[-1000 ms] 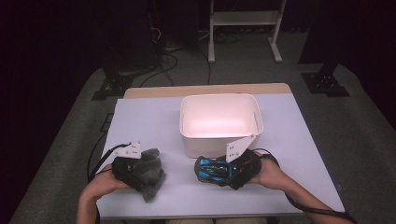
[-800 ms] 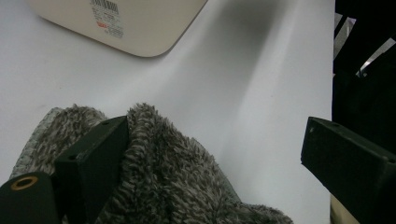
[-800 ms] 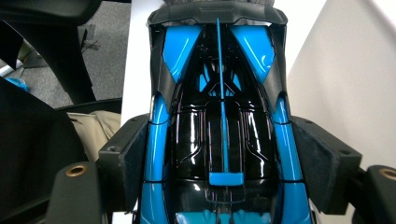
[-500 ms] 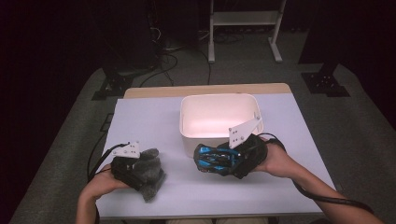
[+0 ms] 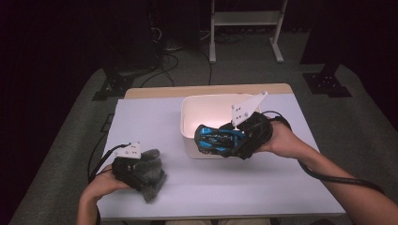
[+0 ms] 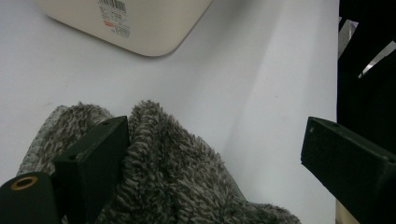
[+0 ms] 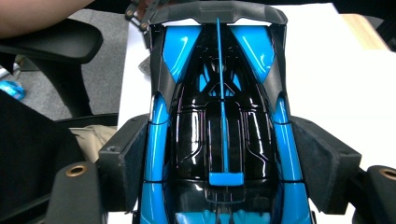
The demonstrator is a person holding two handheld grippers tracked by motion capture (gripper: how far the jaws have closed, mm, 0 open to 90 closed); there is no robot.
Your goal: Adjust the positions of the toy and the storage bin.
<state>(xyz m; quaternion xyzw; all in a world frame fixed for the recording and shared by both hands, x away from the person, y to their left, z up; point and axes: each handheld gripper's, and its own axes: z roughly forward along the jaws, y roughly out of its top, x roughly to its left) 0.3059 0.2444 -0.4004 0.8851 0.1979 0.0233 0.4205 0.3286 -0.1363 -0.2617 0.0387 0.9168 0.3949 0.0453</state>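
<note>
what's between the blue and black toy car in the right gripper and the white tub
Nothing visible. The right gripper holds the blue and black toy car at the near rim of the white rectangular plastic tub, whose lit inside looks bare. The grey fuzzy cloth lies well off to the left.

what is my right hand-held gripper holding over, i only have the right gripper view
Observer: The blue and black toy car in the right hand-held gripper hangs at the near rim of a white bin.
Operator: is the bin empty
Observer: The part of its inside seen in the high view is bare.
Operator: what is the left one doing
Observer: The left hand-held gripper is open, one jaw against a grey fuzzy cloth on the table.
</note>
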